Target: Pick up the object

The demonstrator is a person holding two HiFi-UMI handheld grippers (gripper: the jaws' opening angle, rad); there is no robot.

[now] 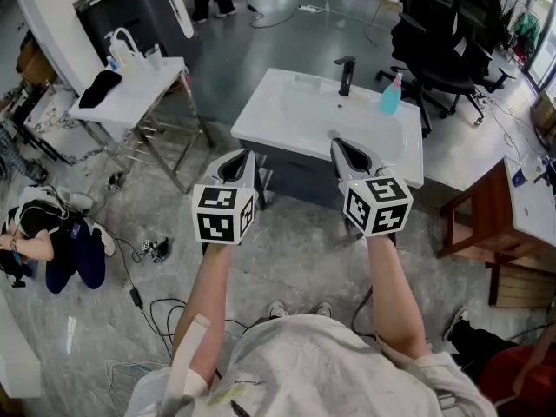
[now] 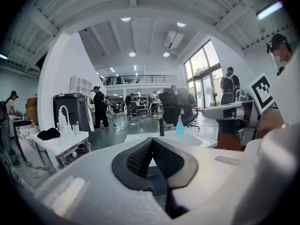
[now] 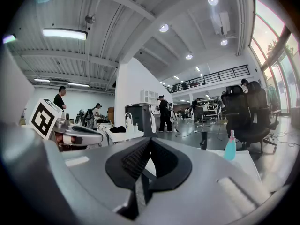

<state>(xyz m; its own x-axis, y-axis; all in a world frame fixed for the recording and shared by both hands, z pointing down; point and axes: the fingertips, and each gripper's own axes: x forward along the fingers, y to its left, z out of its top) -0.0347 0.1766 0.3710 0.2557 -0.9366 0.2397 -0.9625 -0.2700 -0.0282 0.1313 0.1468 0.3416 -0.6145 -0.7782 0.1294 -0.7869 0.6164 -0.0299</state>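
Note:
A teal soap bottle (image 1: pixel 391 94) stands upright at the back right of a white sink counter (image 1: pixel 287 120), beside a black tap (image 1: pixel 346 75). My left gripper (image 1: pixel 241 156) and right gripper (image 1: pixel 340 146) are held side by side at the counter's near edge, well short of the bottle. Both are shut, with nothing between the jaws. In the left gripper view the gripper (image 2: pixel 152 139) points at the tap (image 2: pixel 161 126) and the bottle (image 2: pixel 179 125). In the right gripper view the bottle (image 3: pixel 229 149) stands to the right of the gripper (image 3: pixel 149 140).
A white side table (image 1: pixel 130 98) at the left carries a black cloth (image 1: pixel 98 87) and a white bottle. A person (image 1: pixel 43 237) crouches on the floor at far left, near loose cables (image 1: pixel 143 298). Black office chairs (image 1: pixel 443 42) stand behind the sink; a wooden table (image 1: pixel 486 211) is at right.

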